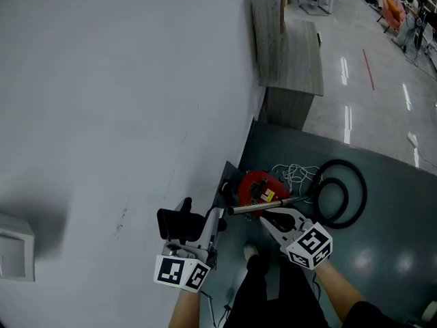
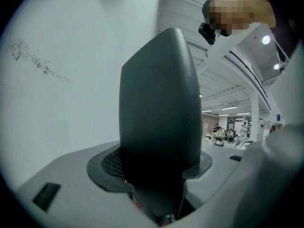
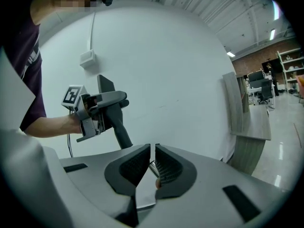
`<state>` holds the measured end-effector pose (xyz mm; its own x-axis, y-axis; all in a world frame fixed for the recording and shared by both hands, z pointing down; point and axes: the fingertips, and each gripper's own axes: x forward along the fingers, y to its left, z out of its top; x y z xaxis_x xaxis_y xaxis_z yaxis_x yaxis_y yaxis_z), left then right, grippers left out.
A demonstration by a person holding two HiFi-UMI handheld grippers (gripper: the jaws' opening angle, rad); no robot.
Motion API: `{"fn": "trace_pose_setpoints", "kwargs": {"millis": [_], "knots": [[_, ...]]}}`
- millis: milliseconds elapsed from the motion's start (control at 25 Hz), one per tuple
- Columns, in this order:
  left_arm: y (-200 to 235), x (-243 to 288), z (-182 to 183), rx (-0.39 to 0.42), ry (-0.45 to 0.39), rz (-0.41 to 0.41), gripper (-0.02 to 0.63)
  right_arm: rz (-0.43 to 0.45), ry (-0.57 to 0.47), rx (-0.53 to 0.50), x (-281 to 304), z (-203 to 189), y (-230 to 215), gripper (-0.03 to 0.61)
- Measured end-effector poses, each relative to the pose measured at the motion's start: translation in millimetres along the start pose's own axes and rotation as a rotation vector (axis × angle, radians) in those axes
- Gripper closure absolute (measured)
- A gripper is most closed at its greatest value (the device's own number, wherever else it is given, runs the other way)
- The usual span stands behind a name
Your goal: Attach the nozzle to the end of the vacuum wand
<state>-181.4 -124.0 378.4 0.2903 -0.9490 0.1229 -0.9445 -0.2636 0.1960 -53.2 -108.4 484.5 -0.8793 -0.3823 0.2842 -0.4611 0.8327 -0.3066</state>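
In the head view my left gripper [image 1: 205,227] is shut on a black nozzle [image 1: 179,223], held near the white wall. The nozzle [image 2: 159,103] fills the middle of the left gripper view, standing up between the jaws. My right gripper [image 1: 265,217] is shut on a thin silver vacuum wand [image 1: 252,209] whose free end points left toward the nozzle, a short gap apart. A sliver of the wand [image 3: 152,167] shows between the nearly touching pads. The right gripper view also shows the left gripper [image 3: 114,102] with the nozzle [image 3: 121,133]. Behind lies the red vacuum body [image 1: 259,186].
A black hose loop [image 1: 355,190] and a white cord [image 1: 293,175] lie on the dark floor mat [image 1: 382,251]. A grey wooden cabinet [image 1: 290,50] stands against the white wall [image 1: 123,101]. A white wall box [image 1: 15,255] is at the far left. My shoe [image 1: 251,253] is below.
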Motion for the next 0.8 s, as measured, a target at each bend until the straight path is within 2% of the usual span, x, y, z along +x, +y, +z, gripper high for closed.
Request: {"fn": "trace_pose_setpoints", "kwargs": {"millis": [160, 280, 480, 640, 800], "knots": [[4.4, 8.6, -2.4, -0.021, -0.019, 0.03, 0.351, 0.027, 0.055, -0.123, 9.9, -14.9, -6.1, 0.544], [8.7, 15.9, -4.6, -0.03, -0.035, 0.04, 0.351, 0.062, 0.1, -0.199, 24.2, -32.0, -7.2, 0.489], [17.3, 22.9, -13.5, -0.028, -0.058, 0.043, 0.351, 0.092, 0.153, -0.293, 54.8, -64.6, -10.5, 0.456], [25.1, 20.8, -21.8, -0.057, -0.079, 0.042, 0.351, 0.099, 0.181, -0.376, 74.7, -92.8, -11.7, 0.428], [32.5, 16.8, -29.0, -0.051, -0.088, 0.043, 0.351, 0.097, 0.194, -0.418, 91.8, -114.5, -13.7, 0.414]]}}
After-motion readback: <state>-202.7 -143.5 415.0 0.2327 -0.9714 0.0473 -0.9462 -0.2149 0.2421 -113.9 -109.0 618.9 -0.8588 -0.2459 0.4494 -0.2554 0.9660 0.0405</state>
